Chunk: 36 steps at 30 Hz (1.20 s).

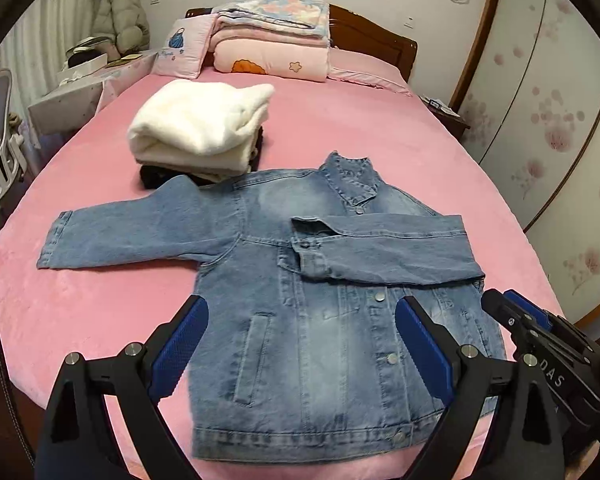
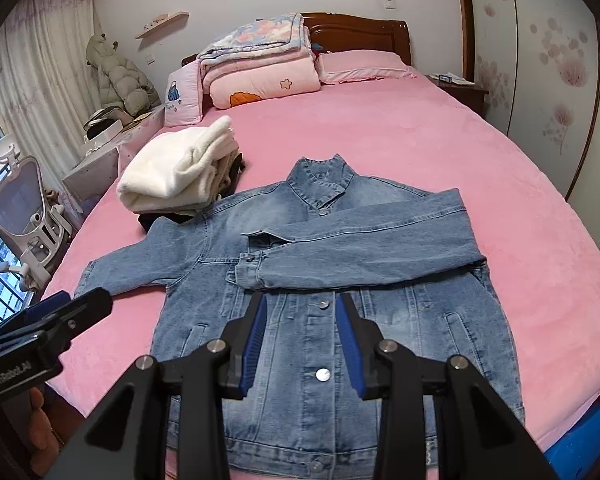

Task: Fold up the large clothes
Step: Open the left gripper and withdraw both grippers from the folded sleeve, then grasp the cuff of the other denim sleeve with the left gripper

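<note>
Both grippers, left and right, spread, empty. Next: pinch faded blue denim jacket's outstretched sleeve by cuff, fold across squarely.

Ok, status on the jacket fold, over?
Left gripper open, right gripper open, both empty above denim jacket. One sleeve folded across chest, other sleeve still out. White folded pile touches its shoulder.

Home bedroom: a bed under a pink cover, wooden headboard, folded quilts at its head edge (flowered wardrobe doors alongside), curtained window, bedside table.
</note>
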Motion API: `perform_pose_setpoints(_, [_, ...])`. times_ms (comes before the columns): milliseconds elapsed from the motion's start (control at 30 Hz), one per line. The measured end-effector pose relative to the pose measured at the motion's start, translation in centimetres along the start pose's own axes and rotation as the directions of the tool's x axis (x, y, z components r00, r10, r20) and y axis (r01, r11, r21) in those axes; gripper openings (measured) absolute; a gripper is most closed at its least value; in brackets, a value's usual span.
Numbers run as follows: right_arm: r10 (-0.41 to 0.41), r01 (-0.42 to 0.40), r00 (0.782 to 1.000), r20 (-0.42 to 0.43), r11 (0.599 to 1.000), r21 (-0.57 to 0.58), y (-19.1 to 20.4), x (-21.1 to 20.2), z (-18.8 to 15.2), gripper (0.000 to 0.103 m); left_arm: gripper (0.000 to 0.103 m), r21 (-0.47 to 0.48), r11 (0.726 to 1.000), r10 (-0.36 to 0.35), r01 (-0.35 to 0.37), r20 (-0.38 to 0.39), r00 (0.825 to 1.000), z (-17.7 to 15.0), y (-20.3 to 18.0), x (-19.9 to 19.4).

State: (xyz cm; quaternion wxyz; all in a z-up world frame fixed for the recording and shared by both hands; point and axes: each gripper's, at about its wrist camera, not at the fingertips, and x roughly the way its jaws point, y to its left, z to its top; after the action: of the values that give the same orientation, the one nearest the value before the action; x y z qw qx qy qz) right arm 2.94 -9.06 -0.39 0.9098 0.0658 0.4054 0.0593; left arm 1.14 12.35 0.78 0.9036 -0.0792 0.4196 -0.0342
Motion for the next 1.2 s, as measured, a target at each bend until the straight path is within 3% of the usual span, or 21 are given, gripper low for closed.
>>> perform_pose_setpoints(167, [0.000,0.000,1.000,-0.002,1.000,-0.017,2.3,0.2,-0.3,0.036,0.094,-0.006,0.999,0.033,-0.033,0.009,0.999,-0.5,2.8,-0.6])
perform_pose_setpoints(400, [0.026,-0.027,1.000,-0.009,0.995,-0.098,7.3,1.1,-0.5,0.036,0.094,-0.138,0.989,0.054,-0.054,-0.004,0.999,-2.0,10.4,-0.5])
perform_pose_setpoints(667, [0.100,-0.103,0.995,-0.024,0.977,-0.189,14.4,3.8,0.4,0.036,0.094,-0.317,0.938,0.140,-0.141,-0.025,0.990,-3.3,22.1,0.8])
perform_pose_setpoints(800, [0.133,-0.140,0.990,-0.044,0.963,-0.229,18.1,5.9,1.1,0.036,0.094,-0.441,0.885,0.155,-0.147,-0.019,0.988,-3.4,29.1,2.5])
perform_pose_setpoints(933, [0.154,-0.165,0.986,-0.061,0.950,-0.265,21.3,8.3,1.4,0.036,0.094,-0.566,0.821,0.104,-0.077,0.017,0.994,-3.7,35.4,5.4])
perform_pose_setpoints(1033, [0.171,-0.191,0.981,-0.095,0.942,-0.277,23.3,10.6,1.4,0.036,0.094,-0.667,0.745,0.035,-0.003,0.034,0.999,-4.0,40.1,8.9])
perform_pose_setpoints(1200, [0.180,-0.214,0.974,-0.136,0.930,-0.298,25.6,13.7,1.2,0.036,0.094,-0.791,0.610,-0.029,0.051,0.042,0.999,-4.7,45.7,14.9])
